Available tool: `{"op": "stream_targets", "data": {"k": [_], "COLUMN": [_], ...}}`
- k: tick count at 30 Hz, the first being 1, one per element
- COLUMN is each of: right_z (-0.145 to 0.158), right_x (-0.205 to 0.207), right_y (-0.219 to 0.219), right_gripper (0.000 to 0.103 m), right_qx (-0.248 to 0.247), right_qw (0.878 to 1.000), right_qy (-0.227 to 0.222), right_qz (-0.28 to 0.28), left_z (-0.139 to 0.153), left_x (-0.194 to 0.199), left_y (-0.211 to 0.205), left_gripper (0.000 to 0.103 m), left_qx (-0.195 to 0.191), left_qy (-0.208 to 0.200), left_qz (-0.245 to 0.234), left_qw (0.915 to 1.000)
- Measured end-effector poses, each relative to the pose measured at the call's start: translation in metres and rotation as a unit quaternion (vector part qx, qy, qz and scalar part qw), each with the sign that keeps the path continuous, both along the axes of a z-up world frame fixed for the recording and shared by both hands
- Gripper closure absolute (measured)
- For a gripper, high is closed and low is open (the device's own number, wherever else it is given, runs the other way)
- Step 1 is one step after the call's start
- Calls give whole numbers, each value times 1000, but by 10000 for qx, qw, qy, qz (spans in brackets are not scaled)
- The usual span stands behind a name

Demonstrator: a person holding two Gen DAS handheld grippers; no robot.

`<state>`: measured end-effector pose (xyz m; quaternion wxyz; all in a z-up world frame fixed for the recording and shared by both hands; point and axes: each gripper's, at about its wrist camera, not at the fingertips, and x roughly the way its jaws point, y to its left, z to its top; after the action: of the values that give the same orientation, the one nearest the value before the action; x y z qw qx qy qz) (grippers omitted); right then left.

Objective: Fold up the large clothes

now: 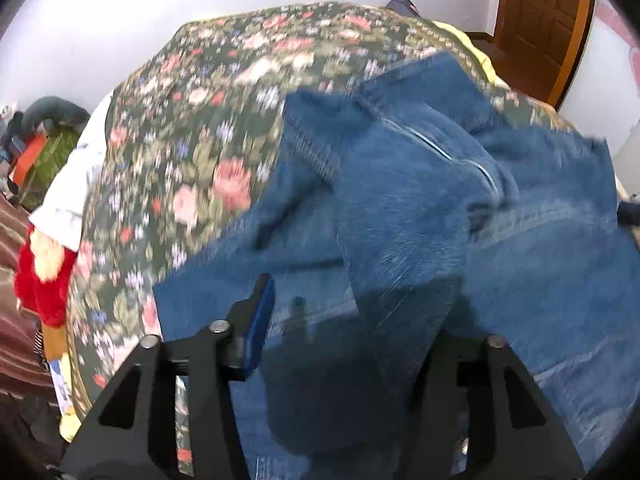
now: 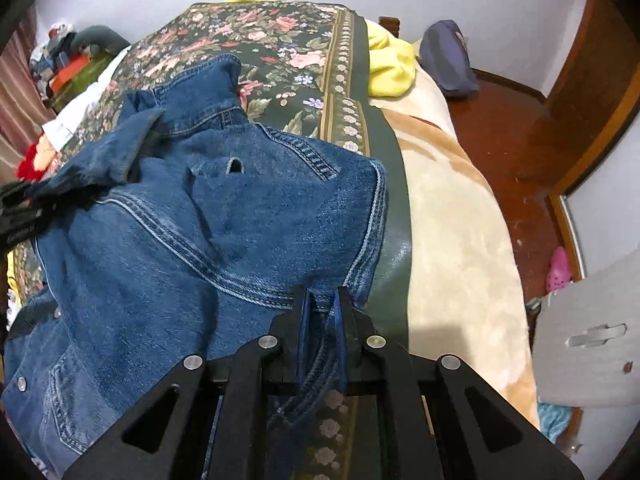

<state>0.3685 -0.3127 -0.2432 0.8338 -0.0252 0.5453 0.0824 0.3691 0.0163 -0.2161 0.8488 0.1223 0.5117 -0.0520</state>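
A blue denim jacket [image 2: 192,248] lies rumpled on a bed with a dark floral bedspread [image 2: 280,44]; its collar [image 2: 120,152] is toward the left. My right gripper [image 2: 322,300] is shut on the jacket's hem at the bedspread's green border. The left wrist view is blurred. In it, the jacket [image 1: 400,200] fills the right half. My left gripper [image 1: 356,304] stands open over it. The left finger's blue pad [image 1: 260,320] is bare, and a denim fold drapes over and hides the other finger. That gripper also appears as a dark shape [image 2: 20,212] beside the collar.
A beige blanket [image 2: 460,240] covers the bed's right side, with a yellow cloth [image 2: 388,60] and a dark blue bag [image 2: 448,60] beyond. A wooden door [image 1: 540,20], red floor, a grey board [image 2: 592,340] and a pink shoe [image 2: 558,270] are right. Red and white fabrics [image 1: 44,276] lie left.
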Motion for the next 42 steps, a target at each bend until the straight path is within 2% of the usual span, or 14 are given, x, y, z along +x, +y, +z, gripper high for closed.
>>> {"op": "stream_targets", "data": {"k": [3, 13, 14, 17, 20, 23, 25, 27, 28, 29, 33, 38, 40, 42], "right_z": [-7, -12, -13, -13, -13, -13, -13, -12, -11, -10, -1, 16, 20, 22], "right_x": [0, 0, 0, 1, 2, 0, -3, -4, -4, -5, -6, -9, -12, -11], "right_y": [-1, 17, 17, 16, 15, 16, 17, 14, 12, 8, -14, -34, -37, -36], "right_gripper": [96, 95, 95, 95, 95, 95, 92, 70, 63, 53, 52, 52, 52, 52], "right_qx": [-172, -754, -764, -723, -701, -785, -885, -1105, -1175, -1153, -501, 349, 599, 779], "right_qw": [9998, 9971, 9970, 9973, 9975, 9968, 9960, 9938, 9930, 9931, 9981, 9979, 9965, 9952], "right_qy": [132, 80, 86, 108, 119, 54, -5, -109, -150, -179, -49, 49, 53, 74], "right_qz": [-3, 27, 25, 20, 57, 155, 150, 25, -39, -114, -343, -542, -582, -587], "left_z": [-10, -22, -22, -29, -38, -30, -21, -9, -3, 0, -10, -57, -64, -62], "left_x": [-18, -53, -56, -66, -78, -89, -90, -87, -83, -78, -47, -11, -6, -4], "left_y": [18, 93, 99, 122, 148, 162, 167, 169, 169, 168, 158, 137, 131, 124], "left_gripper": [43, 38, 38, 39, 39, 39, 38, 38, 37, 35, 32, 33, 37, 43], "left_qx": [-196, -1001, -941, -357, -336, -273, -373, -611, -794, -979, -1709, -2029, -2194, -2102], "left_qy": [49, 295, 273, 226, 432, 306, 177, 95, 71, 68, 290, 918, 911, 798], "left_qz": [113, 646, 736, 1069, 1282, 1373, 1390, 1340, 1297, 1271, 1231, 1441, 1556, 1572], "left_qw": [9997, 9924, 9925, 9934, 9902, 9897, 9894, 9891, 9883, 9870, 9771, 9642, 9588, 9616]}}
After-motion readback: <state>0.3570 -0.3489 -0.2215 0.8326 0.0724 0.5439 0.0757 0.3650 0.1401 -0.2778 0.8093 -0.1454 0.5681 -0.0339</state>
